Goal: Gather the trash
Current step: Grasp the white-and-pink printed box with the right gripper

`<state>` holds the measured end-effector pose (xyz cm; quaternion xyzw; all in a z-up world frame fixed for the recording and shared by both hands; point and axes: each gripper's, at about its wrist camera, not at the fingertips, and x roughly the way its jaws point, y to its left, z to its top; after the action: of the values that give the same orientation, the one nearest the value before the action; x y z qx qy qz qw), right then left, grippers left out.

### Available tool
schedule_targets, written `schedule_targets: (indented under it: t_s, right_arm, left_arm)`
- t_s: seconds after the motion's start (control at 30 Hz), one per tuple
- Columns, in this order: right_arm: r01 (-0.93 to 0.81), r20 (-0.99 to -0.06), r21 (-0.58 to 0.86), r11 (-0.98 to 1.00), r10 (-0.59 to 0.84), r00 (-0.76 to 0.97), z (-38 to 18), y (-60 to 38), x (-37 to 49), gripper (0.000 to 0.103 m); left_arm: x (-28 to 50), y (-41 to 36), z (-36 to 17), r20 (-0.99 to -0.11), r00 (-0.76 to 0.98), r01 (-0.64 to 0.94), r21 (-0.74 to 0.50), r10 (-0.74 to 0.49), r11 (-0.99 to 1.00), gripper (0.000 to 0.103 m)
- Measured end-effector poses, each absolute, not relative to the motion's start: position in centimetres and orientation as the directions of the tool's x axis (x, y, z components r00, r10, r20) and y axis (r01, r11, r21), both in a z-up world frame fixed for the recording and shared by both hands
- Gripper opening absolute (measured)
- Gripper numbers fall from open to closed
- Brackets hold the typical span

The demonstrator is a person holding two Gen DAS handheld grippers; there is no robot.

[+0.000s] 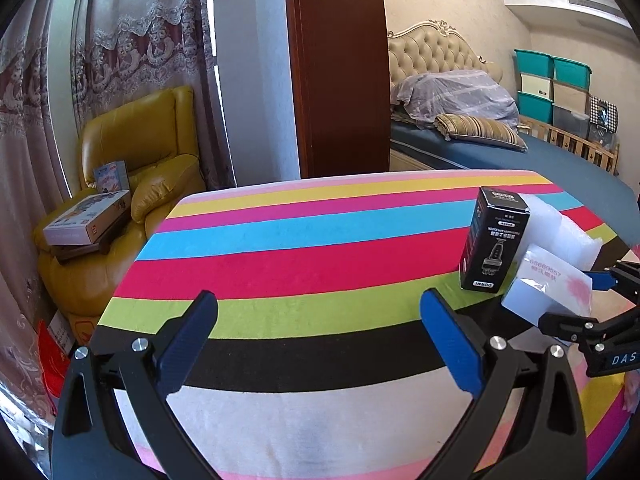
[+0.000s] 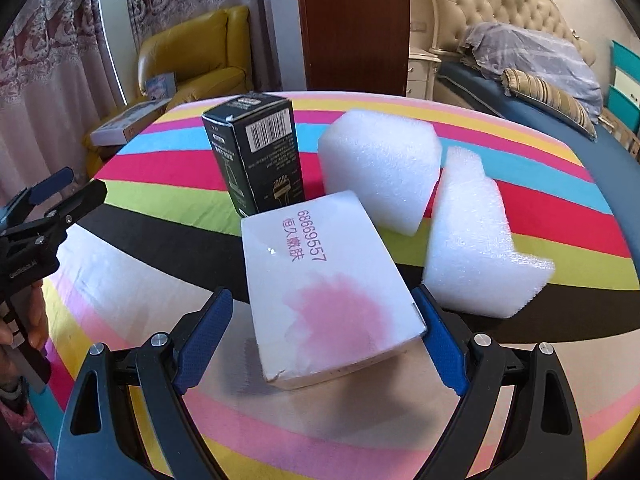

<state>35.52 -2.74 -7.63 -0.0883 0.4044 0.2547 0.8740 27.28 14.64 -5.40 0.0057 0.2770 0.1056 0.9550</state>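
Observation:
A white box with pink print (image 2: 328, 292) lies on the striped cloth (image 2: 140, 280) between the open fingers of my right gripper (image 2: 324, 312); the right pad (image 2: 440, 340) is at its edge, the left pad stands apart. A black carton (image 2: 256, 152) stands upright behind it. Two white foam blocks (image 2: 380, 176) (image 2: 472, 248) lie to the right. My left gripper (image 1: 320, 320) is open and empty over the cloth (image 1: 300, 272), left of the carton (image 1: 492, 240) and white box (image 1: 552, 284). The right gripper (image 1: 600, 300) shows there at the right edge.
A yellow armchair (image 1: 140, 152) with boxes (image 1: 88, 220) stands to the left beyond the table edge. A dark wood cabinet (image 1: 340, 64) and a bed (image 1: 500, 140) lie behind. Storage bins (image 1: 552, 84) are stacked far right.

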Motion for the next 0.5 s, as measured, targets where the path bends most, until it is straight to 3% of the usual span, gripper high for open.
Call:
schedule_targets:
  t_s: [0.07, 0.37, 0.5]
  right_arm:
    - [-0.522, -0.745, 0.040, 0.852, 0.373, 0.553, -7.5, -2.7, 35.2, 0.070]
    - [-0.524, -0.696, -0.026, 0.851, 0.361, 0.621, -6.7, -4.3, 31.0, 0.069]
    - [-0.485, -0.679, -0.026, 0.874, 0.341, 0.650, -6.4, -6.2, 29.3, 0.069]
  left_arm:
    - [27.4, 14.7, -5.4, -0.530, 0.822, -0.201, 0.071, 0.207, 0.977, 0.098]
    - [27.9, 13.7, -5.9, -0.549, 0.809, -0.182, 0.102, 0.208, 0.978, 0.098]
    - [28.6, 12.9, -5.9, -0.562, 0.816, -0.145, 0.029, 0.136, 0.989, 0.098]
